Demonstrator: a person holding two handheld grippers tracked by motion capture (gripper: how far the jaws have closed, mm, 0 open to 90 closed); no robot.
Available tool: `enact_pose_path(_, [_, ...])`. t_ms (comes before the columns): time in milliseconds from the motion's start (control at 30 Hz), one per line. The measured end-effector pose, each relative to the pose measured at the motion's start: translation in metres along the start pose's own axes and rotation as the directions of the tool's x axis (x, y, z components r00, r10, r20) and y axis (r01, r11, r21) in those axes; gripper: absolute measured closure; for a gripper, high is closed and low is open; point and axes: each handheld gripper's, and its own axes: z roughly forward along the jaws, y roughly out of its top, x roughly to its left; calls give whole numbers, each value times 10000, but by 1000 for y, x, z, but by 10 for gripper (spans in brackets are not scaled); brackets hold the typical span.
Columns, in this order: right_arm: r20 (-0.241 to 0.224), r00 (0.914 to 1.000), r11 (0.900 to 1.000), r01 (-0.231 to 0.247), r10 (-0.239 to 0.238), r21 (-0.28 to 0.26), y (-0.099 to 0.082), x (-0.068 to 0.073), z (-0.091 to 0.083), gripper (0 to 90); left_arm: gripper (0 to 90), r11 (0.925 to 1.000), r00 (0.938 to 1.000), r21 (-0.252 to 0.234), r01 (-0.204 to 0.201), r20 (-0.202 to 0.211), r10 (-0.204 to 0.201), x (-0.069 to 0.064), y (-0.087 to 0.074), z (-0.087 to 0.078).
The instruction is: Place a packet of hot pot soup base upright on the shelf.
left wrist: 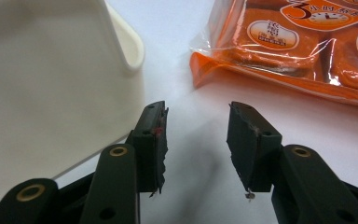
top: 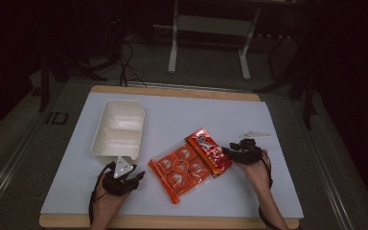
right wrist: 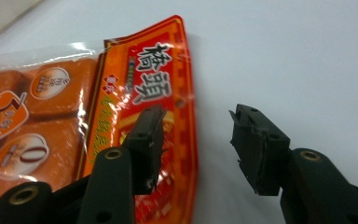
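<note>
Snack packet (top: 190, 163) flat near the desk's (top: 268, 191) front edge; both grippers empty.
Left gripper (left wrist: 196, 140) and right gripper (right wrist: 196, 144) gape; film looks light, slippery; best pinched at its red header edge.

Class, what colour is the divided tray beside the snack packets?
Cream-white; the tray shows best in the high view.

An orange snack packet (top: 188, 164) lay flat on the white counter (top: 268, 191), slanted, its clear front showing round-labelled cakes and a red printed header at its far right end. A cream two-compartment tray (top: 118, 128) sat upright and empty, well apart to the packet's left, toward the far side.
</note>
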Motion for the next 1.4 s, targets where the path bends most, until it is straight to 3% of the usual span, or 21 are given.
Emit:
enact_pose_path(333, [-712, 9971, 9971, -227, 278, 721, 14, -5, 27, 517, 564, 10000, 9998, 34, 26, 176, -26, -1, -2, 4])
enact_pose_path(600, [-1152, 9903, 9863, -598, 780, 1540, 17, -10, 50, 493, 569, 9985, 9988, -411, 356, 359, -341, 3, -4, 0])
enact_pose_path(767, [-1908, 9748, 9795, -803, 1159, 1847, 17, -12, 58, 554, 579, 9988, 9986, -407, 288, 451, -270, 2, -5, 1])
enact_pose_path(833, [-1938, 9745, 9788, -758, 1132, 1905, 19, -12, 58, 595, 581, 9990, 9988, -382, 230, 436, -213, 2, -4, 1])
enact_pose_path(867, [-2171, 9685, 9792, -817, 1219, 1855, 21, -13, 56, 609, 584, 9990, 9989, -390, 208, 420, -191, 2, -4, 1])
enact_pose_path(900, [-2171, 9685, 9792, -817, 1219, 1855, 21, -13, 56, 609, 584, 9991, 9990, -387, 201, 418, -184, 1, -4, 1])
enact_pose_path(933, [-2342, 9641, 9805, -845, 1255, 1777, 22, -14, 55, 639, 584, 9991, 9990, -368, 203, 400, -188, 2, -4, 1])
enact_pose_path(967, [-2862, 9483, 9818, -914, 1368, 1667, 24, -14, 51, 648, 586, 9992, 9990, -340, 197, 408, -183, 2, -4, 1])
enact_pose_path(1000, [-3222, 9377, 9841, -822, 1298, 1572, 28, -12, 49, 647, 597, 9993, 9990, -324, 163, 433, -149, 1, -4, 2])
enact_pose_path(1033, [-3332, 9358, 9853, -649, 1152, 1582, 31, -9, 48, 647, 602, 9994, 9991, -316, 123, 418, -110, 1, -4, 2])
enact_pose_path(1133, [-3303, 9421, 9833, 26, 587, 1821, 39, 2, 51, 639, 605, 9994, 9993, -341, -8, 385, 21, -1, -4, 2])
enact_pose_path(1200, [-3360, 9413, 9797, 376, 315, 1971, 45, 9, 56, 643, 601, 9995, 9993, -312, -34, 373, 45, -1, -4, 2])
enact_pose_path(1267, [-3255, 9455, 9705, 857, -80, 2252, 49, 16, 62, 667, 597, 9996, 9992, -299, 12, 403, 0, 0, -4, 2])
enact_pose_path(1333, [-2876, 9562, 9542, 1344, -541, 2673, 53, 22, 69, 706, 596, 9995, 9991, -324, 37, 434, -23, 0, -4, 2])
enact_pose_path(1400, [-2813, 9576, 9462, 1468, -628, 2885, 56, 25, 75, 733, 596, 9995, 9991, -309, 27, 428, -13, 0, -4, 2])
